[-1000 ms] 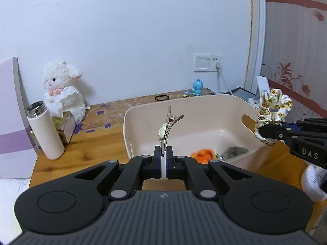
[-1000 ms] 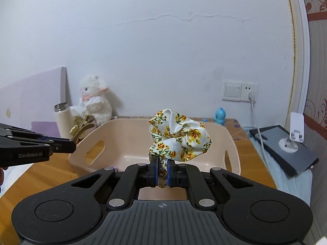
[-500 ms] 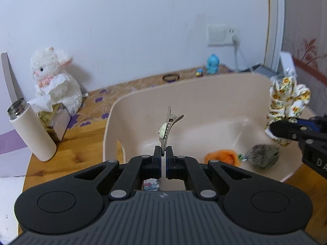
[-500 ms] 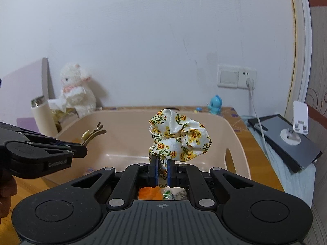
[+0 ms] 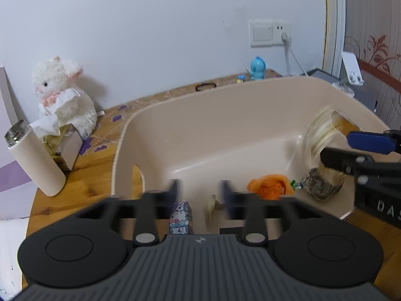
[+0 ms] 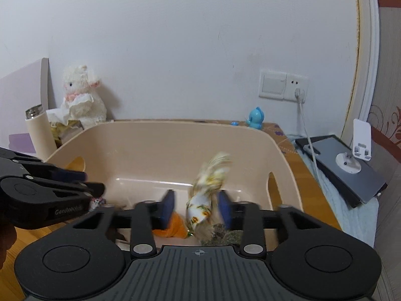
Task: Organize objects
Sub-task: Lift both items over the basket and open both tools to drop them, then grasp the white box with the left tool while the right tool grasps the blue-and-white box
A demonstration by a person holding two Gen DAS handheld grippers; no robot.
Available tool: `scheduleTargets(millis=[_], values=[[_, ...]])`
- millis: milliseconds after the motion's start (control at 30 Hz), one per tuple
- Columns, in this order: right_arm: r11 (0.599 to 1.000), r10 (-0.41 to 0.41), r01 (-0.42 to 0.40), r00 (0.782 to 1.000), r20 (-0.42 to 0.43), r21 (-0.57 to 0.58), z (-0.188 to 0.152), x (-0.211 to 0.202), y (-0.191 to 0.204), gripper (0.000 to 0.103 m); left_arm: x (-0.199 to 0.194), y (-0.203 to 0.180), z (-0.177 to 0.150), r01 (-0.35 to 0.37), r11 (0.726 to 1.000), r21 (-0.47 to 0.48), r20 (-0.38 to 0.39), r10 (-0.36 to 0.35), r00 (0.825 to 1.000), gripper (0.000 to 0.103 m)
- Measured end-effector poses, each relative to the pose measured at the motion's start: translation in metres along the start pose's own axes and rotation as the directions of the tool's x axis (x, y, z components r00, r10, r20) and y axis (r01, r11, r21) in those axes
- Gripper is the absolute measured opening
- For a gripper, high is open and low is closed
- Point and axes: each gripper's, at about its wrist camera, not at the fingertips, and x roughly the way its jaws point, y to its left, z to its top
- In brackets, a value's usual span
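A beige plastic bin stands on the wooden table and also shows in the right wrist view. My left gripper is open over its near edge; the hair clip is blurred, falling between the fingers into the bin. My right gripper is open over the bin; the floral scrunchie is blurred, dropping between its fingers. It shows as a blur in the left wrist view. In the bin lie an orange scrunchie, a grey-brown scrunchie and a small cartoon box.
A white plush lamb, a tissue box and a cream bottle stand left of the bin. A black hair tie and a blue toy lie by the wall. A tablet with a phone stand is at the right.
Both grippers have opened over the bin. The hair clip has left the left gripper and the floral scrunchie has left the right gripper; both are falling into the bin.
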Motion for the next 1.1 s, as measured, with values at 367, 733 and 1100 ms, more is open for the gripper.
scheduleTargets(millis=[367,733,1100], values=[[1.0,0.014,-0.016,0.996,0.088,0.013,0.0,-0.052,-0.005,0.081,-0.053,0.012,-0.007,-0.017,1.0,-0.002,0.072,0.017,0.997,0.077],[0.999,0.04,-0.037,0.994,0.099,-0.028,-0.021,-0.095,0.005,0.096,-0.09,0.026,-0.045,-0.015,1.0,0.003,0.068,0.015,0.998,0.088],[0.994,0.068,-0.066,0.997,0.022,-0.087,-0.06,-0.097,0.03,0.099,-0.084,0.034,-0.096,-0.001,1.0,0.005,-0.019,0.001,1.0,0.088]])
